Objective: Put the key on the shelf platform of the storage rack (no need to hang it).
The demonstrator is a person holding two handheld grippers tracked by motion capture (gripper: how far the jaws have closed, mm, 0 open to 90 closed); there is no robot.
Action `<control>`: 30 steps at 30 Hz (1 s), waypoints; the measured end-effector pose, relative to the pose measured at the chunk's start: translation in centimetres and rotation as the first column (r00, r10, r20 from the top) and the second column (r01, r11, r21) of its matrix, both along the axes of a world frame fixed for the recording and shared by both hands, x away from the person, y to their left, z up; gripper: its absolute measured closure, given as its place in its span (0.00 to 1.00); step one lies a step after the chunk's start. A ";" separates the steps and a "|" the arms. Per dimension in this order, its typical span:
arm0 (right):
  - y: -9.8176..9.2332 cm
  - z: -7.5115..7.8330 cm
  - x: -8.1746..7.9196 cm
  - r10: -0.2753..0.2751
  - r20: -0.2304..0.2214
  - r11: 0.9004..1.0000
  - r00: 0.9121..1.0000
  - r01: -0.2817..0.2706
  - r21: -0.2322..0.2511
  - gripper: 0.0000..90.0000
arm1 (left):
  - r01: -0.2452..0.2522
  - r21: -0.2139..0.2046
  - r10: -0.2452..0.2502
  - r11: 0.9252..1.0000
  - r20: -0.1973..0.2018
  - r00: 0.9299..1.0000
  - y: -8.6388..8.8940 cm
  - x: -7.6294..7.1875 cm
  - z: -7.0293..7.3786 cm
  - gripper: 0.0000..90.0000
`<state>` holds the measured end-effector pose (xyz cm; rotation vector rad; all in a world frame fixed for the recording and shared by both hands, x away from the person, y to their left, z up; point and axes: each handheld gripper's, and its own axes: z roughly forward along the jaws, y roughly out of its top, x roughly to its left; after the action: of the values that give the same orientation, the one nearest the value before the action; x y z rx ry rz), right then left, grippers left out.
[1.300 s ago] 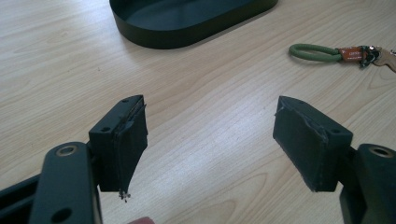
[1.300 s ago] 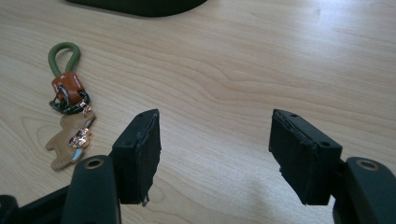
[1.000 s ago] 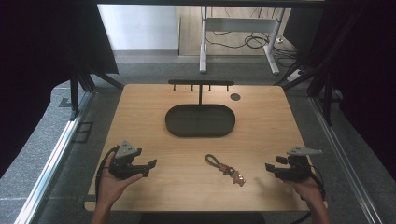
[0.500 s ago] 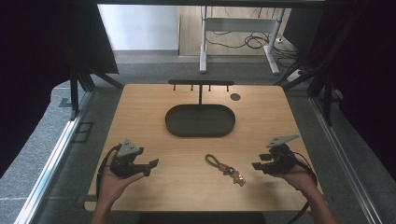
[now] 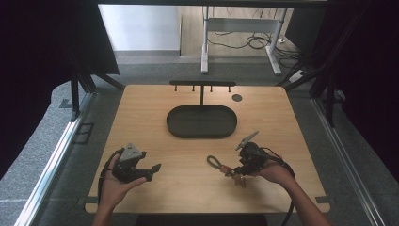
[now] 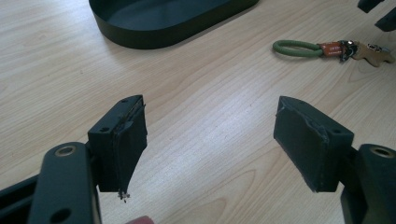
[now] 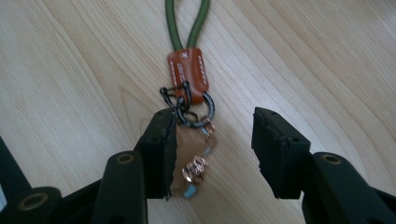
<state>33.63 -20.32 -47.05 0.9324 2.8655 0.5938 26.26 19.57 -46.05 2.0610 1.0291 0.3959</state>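
Green-looped keychain (image 7: 187,70) lies flat on table (image 5: 188,188); keys attached.

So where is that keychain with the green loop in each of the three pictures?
High view: the keychain lies on the table low and right of centre, just left of the right claw.
Left gripper view: top right, loop pointing left.
Right gripper view: top centre, running down between the claw's jaws.
Shared landmark: the orange tag joining the green loop to the metal rings; the black oval tray shows in two views.
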 end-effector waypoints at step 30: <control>6.3 -3.1 2.3 0.089 -0.074 0.980 0.993 -0.101 -0.169 0.63 | -0.026 -0.015 0.026 1.000 0.008 1.000 1.0 -0.3 0.1 0.29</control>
<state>35.96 -14.02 -50.20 0.8077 2.9755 0.3198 25.98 20.61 -45.91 2.0334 1.0515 0.4082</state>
